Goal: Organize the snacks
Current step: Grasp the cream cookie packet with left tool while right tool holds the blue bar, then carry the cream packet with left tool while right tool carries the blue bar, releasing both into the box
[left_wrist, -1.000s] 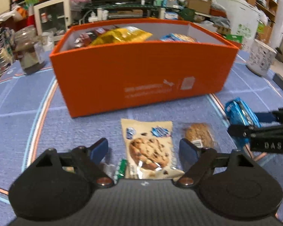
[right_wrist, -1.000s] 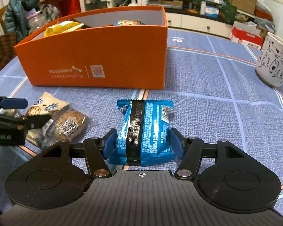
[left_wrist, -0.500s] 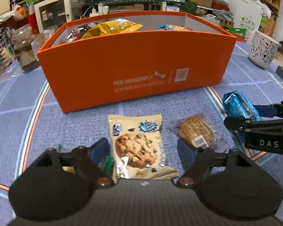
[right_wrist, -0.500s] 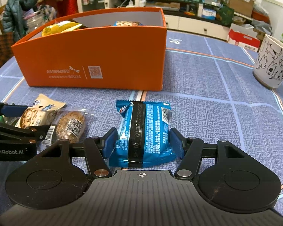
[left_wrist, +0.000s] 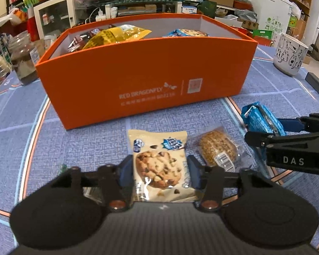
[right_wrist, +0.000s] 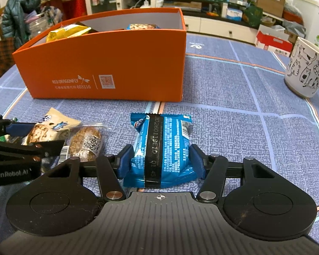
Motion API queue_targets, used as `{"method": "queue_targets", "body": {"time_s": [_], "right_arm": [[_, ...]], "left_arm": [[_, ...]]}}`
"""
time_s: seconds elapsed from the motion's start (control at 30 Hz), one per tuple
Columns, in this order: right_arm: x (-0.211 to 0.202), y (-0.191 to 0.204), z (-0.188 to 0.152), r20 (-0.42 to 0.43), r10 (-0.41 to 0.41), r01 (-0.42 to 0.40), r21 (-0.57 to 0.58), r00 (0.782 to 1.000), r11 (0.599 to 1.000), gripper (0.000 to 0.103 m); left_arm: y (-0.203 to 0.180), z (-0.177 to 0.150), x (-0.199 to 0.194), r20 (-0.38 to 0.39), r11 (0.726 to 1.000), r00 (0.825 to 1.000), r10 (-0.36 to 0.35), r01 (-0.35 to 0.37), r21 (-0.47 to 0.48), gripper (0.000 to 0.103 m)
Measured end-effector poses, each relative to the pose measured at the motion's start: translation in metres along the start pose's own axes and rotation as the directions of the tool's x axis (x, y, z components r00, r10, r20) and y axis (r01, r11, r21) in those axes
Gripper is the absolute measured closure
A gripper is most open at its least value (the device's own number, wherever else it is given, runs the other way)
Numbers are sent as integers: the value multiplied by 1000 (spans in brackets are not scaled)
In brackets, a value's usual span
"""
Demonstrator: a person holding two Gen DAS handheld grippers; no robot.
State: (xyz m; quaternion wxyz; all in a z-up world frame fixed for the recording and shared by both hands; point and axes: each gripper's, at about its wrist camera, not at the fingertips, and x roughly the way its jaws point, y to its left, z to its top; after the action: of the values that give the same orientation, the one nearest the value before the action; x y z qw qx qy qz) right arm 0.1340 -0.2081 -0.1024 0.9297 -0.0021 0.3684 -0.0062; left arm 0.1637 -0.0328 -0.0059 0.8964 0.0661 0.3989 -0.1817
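My left gripper (left_wrist: 160, 169) is shut on a beige chocolate-chip cookie packet (left_wrist: 159, 165), its pads pressing both sides. My right gripper (right_wrist: 160, 159) is shut on a blue snack packet (right_wrist: 161, 148), held just above the table. The blue packet also shows in the left wrist view (left_wrist: 261, 118), and the cookie packet in the right wrist view (right_wrist: 49, 127). A clear-wrapped round oat cake (left_wrist: 218, 148) lies on the cloth between them; it also shows in the right wrist view (right_wrist: 85, 141). The orange box (left_wrist: 146, 80) stands ahead, holding several snack packets.
A white cat-print mug (right_wrist: 306, 70) stands at the right. A glass jar (left_wrist: 23, 59) stands left of the box. A small green wrapper (left_wrist: 62, 167) lies by my left finger. The table has a blue patterned cloth (right_wrist: 234, 106).
My left gripper's fingers have closed onto the cookie packet. The right gripper holds the blue packet as before, lifted slightly. Both views have drawn back a little from the box.
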Motion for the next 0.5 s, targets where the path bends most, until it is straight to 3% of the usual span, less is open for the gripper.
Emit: {"method": "queue_targets", "body": {"time_s": [0.27,0.5], "right_arm": [[-2,0,2,-12,8,-8,-12,1000,1000,66],[-18,8,5,63,-37,41,-73,997,996,67]], "left_arm": [[14,-3,-20,36,1000,999,-5,6,-16,53],[13,3,-41,84,999,996,-32,33,-13,53]]}}
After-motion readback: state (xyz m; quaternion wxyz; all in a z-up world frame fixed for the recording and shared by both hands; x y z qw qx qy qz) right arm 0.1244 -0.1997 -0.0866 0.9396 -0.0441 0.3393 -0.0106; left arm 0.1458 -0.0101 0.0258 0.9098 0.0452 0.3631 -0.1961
